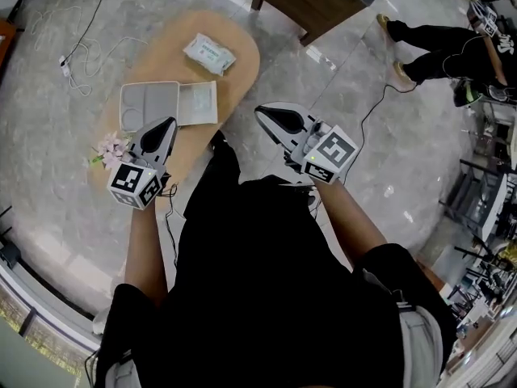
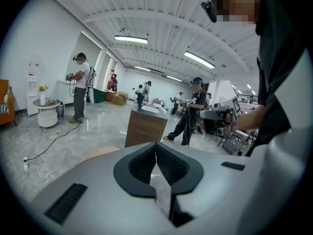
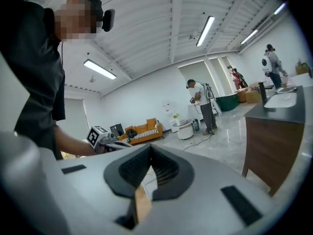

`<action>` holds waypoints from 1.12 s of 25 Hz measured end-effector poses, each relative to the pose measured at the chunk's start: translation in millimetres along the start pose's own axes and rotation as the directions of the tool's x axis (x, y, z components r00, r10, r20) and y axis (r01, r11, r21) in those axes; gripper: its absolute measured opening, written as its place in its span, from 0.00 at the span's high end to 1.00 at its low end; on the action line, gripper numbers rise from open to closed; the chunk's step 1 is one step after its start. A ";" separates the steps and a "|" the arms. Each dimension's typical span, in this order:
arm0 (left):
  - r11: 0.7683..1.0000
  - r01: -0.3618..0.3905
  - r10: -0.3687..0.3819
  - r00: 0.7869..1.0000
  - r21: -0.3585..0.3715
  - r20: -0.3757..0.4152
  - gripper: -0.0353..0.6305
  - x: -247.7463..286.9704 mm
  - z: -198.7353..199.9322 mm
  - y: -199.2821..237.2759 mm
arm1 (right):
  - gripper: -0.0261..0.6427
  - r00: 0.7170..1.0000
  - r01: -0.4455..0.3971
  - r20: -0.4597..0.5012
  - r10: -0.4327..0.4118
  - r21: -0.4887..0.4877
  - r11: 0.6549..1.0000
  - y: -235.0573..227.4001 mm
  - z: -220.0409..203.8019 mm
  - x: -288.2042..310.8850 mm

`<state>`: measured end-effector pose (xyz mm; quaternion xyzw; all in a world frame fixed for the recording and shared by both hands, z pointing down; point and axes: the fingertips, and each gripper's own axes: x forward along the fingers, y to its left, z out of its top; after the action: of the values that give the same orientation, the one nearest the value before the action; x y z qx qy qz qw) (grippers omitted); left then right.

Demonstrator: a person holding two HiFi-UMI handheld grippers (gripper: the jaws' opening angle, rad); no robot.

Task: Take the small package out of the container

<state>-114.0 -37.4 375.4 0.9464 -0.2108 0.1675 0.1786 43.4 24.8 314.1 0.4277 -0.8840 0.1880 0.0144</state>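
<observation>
Small package [image 1: 196, 103]: flat at the right side of the container [image 1: 148, 105], on the table [image 1: 242, 67].
Left gripper [image 1: 170, 122]: jaws pressed together, holding nothing, near the container.
Right gripper [image 1: 261, 111]: jaws together, empty too.
Risk: 2 closed grippers would only push the package away; open 1 first.

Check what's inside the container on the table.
A flat, pale small package lies at the right side of the container; its left compartments look bare. Whatever is beneath the package is covered.
</observation>
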 end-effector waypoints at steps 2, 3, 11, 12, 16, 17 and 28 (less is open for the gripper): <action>1.000 0.007 -0.007 1.000 -0.002 -0.026 0.92 12.6 -7.3 14.6 | 0.94 1.000 -0.002 -0.022 0.001 -0.006 1.000 -12.8 3.9 17.6; 1.000 0.012 -0.012 0.999 -0.003 -0.040 0.92 19.7 -12.9 21.0 | 0.94 0.999 -0.001 -0.033 0.001 -0.013 1.000 -19.9 5.0 25.6; 1.000 -0.009 0.010 0.987 0.009 -0.163 0.92 70.2 -76.9 63.4 | 0.94 0.975 -0.152 -0.180 0.127 -0.134 0.979 -56.0 -31.5 79.6; 1.000 -0.014 0.015 0.984 0.006 -0.180 0.91 75.1 -85.3 67.1 | 0.94 0.969 -0.171 -0.196 0.147 -0.112 0.979 -61.9 -41.3 84.7; 0.999 -0.033 0.036 0.968 0.016 -0.248 0.84 97.3 -124.5 82.4 | 0.94 0.944 -0.247 -0.240 0.227 -0.052 0.968 -87.0 -80.8 106.6; 0.999 -0.039 0.045 0.962 0.026 -0.269 0.84 101.8 -136.1 83.5 | 0.94 0.935 -0.271 -0.251 0.251 -0.046 0.962 -90.7 -89.8 109.8; 0.988 -0.028 0.098 0.876 0.152 -0.472 0.81 162.6 -249.3 92.1 | 0.94 0.858 -0.443 -0.300 0.416 -0.022 0.896 -129.3 -149.5 147.4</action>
<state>-77.5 -68.6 683.2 0.8786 -0.1787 0.4158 0.1523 28.2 -107.2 521.8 0.1866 -0.9530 0.2065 0.1199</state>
